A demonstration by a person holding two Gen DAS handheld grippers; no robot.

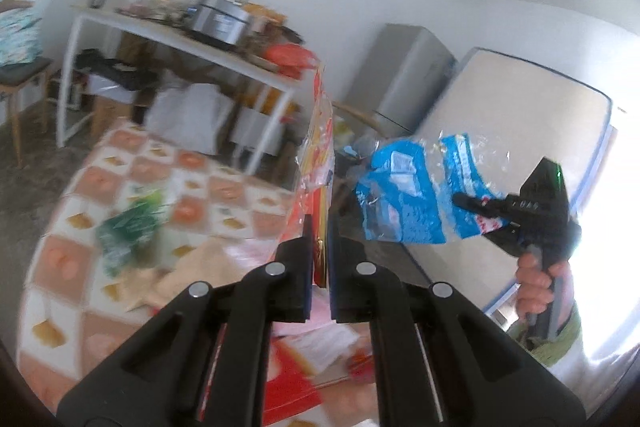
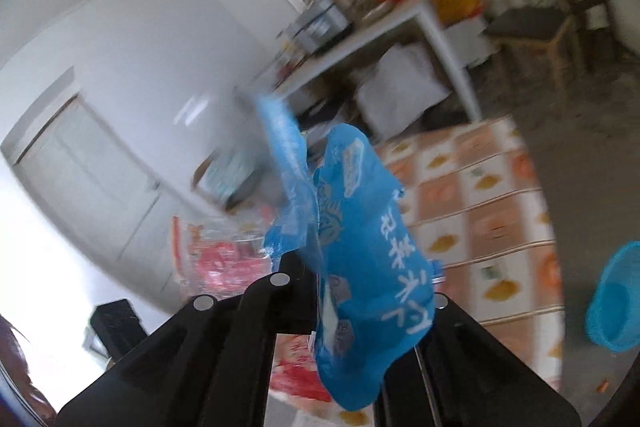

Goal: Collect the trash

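Blue wrapper (image 2: 360, 267): centre frame, pinched in your right gripper (image 1: 460, 201) | red-orange wrapper (image 1: 320, 147): centre frame, clamped upright in your left gripper (image 1: 319, 227) | green wrapper (image 1: 128, 231): lower left, on checked tablecloth (image 1: 100, 179)

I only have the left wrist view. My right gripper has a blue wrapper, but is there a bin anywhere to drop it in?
Observer: Yes. The right wrist view shows a blue plastic basket on the floor, beside the checked tablecloth.
Operator: Is the blue wrapper held properly?
Observer: From that view the right gripper is shut on the blue wrapper, which drapes over its right finger and hides it.
Operator: Anything printed on it?
Observer: White characters run along its lower half, which your view lacks.
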